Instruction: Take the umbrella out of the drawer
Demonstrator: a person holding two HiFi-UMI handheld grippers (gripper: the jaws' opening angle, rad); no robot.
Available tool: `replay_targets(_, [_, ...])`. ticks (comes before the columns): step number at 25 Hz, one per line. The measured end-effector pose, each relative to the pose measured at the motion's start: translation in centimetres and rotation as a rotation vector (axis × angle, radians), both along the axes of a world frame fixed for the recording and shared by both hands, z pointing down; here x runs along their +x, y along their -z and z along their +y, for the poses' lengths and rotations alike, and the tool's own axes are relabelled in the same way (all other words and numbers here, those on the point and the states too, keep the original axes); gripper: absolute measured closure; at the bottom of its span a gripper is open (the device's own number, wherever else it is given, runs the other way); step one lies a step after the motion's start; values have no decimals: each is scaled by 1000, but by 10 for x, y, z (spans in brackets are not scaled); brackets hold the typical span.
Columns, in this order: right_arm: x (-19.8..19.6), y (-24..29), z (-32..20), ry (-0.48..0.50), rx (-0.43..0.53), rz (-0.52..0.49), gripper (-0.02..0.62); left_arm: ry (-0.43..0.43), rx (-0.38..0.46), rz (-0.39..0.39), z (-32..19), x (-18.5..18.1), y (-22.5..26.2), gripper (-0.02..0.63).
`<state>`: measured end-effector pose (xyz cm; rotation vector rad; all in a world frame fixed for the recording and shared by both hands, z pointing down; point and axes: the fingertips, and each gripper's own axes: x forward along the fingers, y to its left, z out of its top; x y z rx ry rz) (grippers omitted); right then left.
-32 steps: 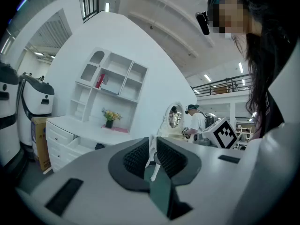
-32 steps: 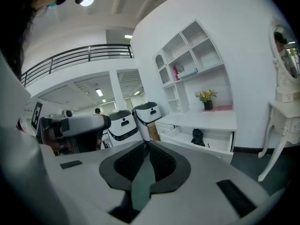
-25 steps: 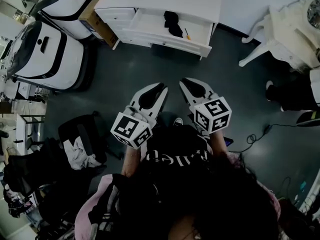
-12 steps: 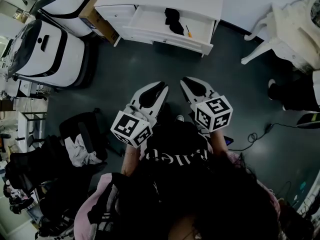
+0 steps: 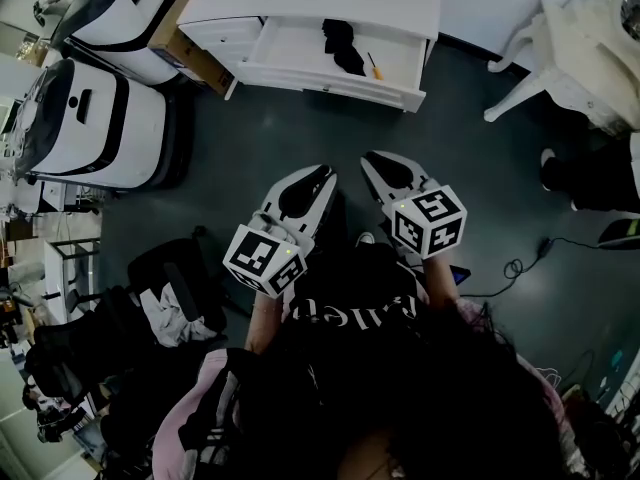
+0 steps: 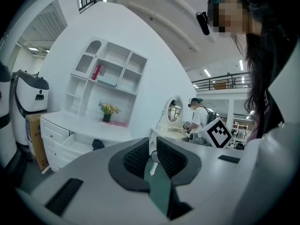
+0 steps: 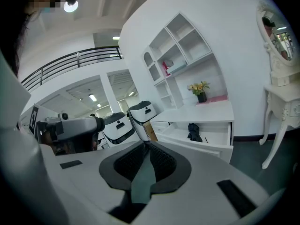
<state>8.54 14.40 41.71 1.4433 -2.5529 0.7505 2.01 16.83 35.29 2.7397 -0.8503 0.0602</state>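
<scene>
The black folded umbrella (image 5: 343,45) lies in the open white drawer (image 5: 330,76) at the top of the head view, with a small orange item (image 5: 374,66) beside it. It also shows in the left gripper view as the umbrella (image 6: 97,144) and in the right gripper view as the umbrella (image 7: 194,131). My left gripper (image 5: 326,172) and right gripper (image 5: 371,159) are held side by side over the dark floor, well short of the drawer. Both point toward it. The left gripper (image 6: 153,146) shows only a thin slit between its pads. The right gripper (image 7: 145,146) is shut, and both are empty.
Two white machines (image 5: 90,123) and a cardboard box (image 5: 180,43) stand left of the cabinet. A white vanity table (image 5: 590,58) is at the right. Black bags and clothing (image 5: 165,288) lie on the floor at the left, and a cable (image 5: 515,268) at the right. Another person (image 6: 201,118) stands far off.
Floor clutter at the left has slid down the head view as the person and both grippers move a little toward the cabinet. Both grippers stay shut and empty.
</scene>
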Motion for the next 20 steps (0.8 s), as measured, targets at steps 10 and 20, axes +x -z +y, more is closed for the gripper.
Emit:
replay_targets(10, [-6,-12,-94,-55,-46,10,528,-68,-15,6,-102,-5,-8,548])
replay_targets(20, [-49,0,-226,-83,-58,21,528,-118,-2,19,-245,-43,3,548])
